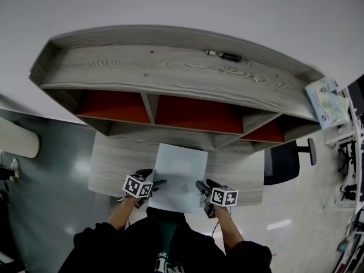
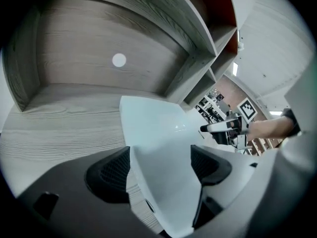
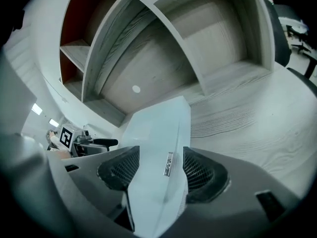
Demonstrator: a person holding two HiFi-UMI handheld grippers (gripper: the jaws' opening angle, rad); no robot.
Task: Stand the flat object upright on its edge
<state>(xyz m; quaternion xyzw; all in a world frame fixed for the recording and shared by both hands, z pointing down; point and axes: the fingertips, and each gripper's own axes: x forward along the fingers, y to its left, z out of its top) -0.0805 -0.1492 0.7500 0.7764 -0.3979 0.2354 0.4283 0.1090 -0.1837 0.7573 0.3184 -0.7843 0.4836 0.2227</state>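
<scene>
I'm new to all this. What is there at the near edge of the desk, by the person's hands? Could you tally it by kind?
tongs: 2 (left tongs, right tongs)
flat pale panel: 1
total: 3

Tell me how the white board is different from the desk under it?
The white board is plain and smooth; the desk shows grey wood grain. The white board is far smaller than the desk. The white board is one thin sheet; the desk carries shelves behind. Both lie flat.
</scene>
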